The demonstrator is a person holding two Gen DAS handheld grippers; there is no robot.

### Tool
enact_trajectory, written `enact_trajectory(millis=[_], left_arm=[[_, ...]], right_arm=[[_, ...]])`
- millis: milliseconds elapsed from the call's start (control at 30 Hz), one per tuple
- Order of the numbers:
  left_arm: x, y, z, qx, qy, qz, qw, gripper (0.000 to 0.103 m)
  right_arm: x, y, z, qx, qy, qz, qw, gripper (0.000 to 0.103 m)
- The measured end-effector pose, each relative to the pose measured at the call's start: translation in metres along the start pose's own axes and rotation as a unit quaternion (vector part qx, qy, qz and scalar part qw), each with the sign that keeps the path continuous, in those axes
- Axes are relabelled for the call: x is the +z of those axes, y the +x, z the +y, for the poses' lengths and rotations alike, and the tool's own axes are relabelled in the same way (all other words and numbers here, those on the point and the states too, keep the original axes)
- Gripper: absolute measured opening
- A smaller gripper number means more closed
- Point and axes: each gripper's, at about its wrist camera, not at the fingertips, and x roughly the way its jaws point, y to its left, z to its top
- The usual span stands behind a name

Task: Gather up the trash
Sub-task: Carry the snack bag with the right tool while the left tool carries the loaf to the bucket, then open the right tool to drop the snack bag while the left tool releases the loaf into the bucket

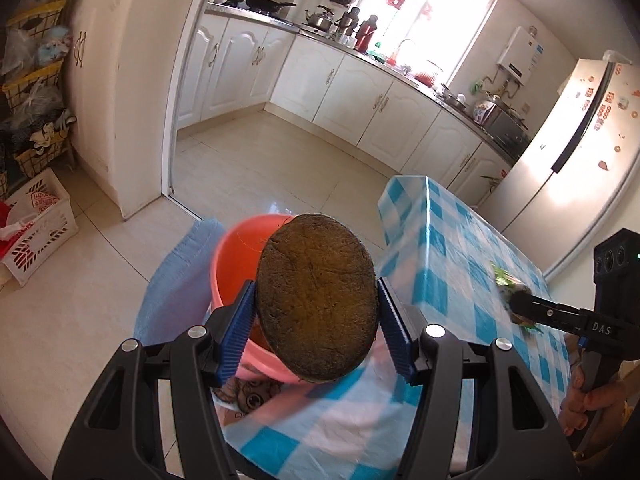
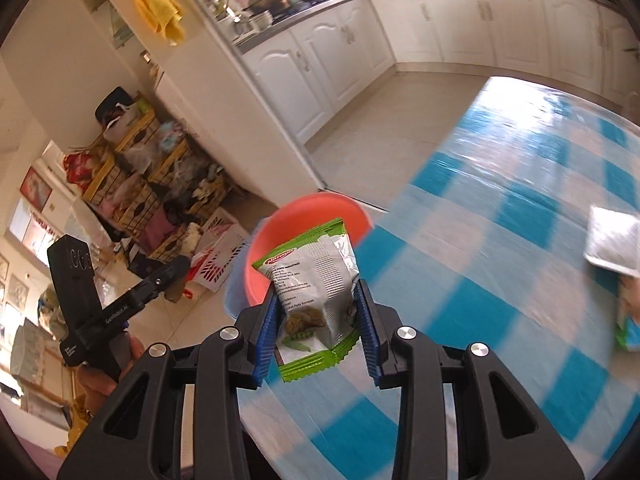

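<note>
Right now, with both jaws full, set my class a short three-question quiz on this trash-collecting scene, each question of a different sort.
1. True or false: the left gripper holds the snack packet.
2. Multiple choice: the orange bucket stands A) on the checked tablecloth, B) beyond the table's edge, lower down, C) on the kitchen counter.
3. Fill in: the right gripper is shut on a green and white ______.

Key
1. False: its jaws clamp a brown oval lump; what it is cannot be told.
2. B.
3. Snack packet.
</note>
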Motion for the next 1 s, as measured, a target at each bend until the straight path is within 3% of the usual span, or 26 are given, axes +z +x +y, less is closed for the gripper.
enact_trajectory(millis=[333, 767, 867, 1000], left_arm=[[0.013, 0.048, 0.007, 0.0, -0.018, 0.035, 0.9992, 0.06], [0.004, 0.11, 0.015, 0.027, -0.006, 0.099, 0.9947, 0.06], [0.002, 0.121, 0.017, 0.035, -0.005, 0.116, 0.9927, 0.06], [0.0, 0.132, 0.016, 0.047, 0.003, 0.135, 0.9898, 0.061]], right_arm=[[0.031, 0.069, 0.021, -0.008, -0.02, 0.043, 0.999, 0.039], [0.036, 0.117, 0.016, -0.038, -0.026, 0.078, 0.996, 0.042], [0.036, 0.121, 0.018, -0.043, -0.033, 0.077, 0.996, 0.044], [0.037, 0.127, 0.02, -0.046, -0.034, 0.071, 0.996, 0.057]])
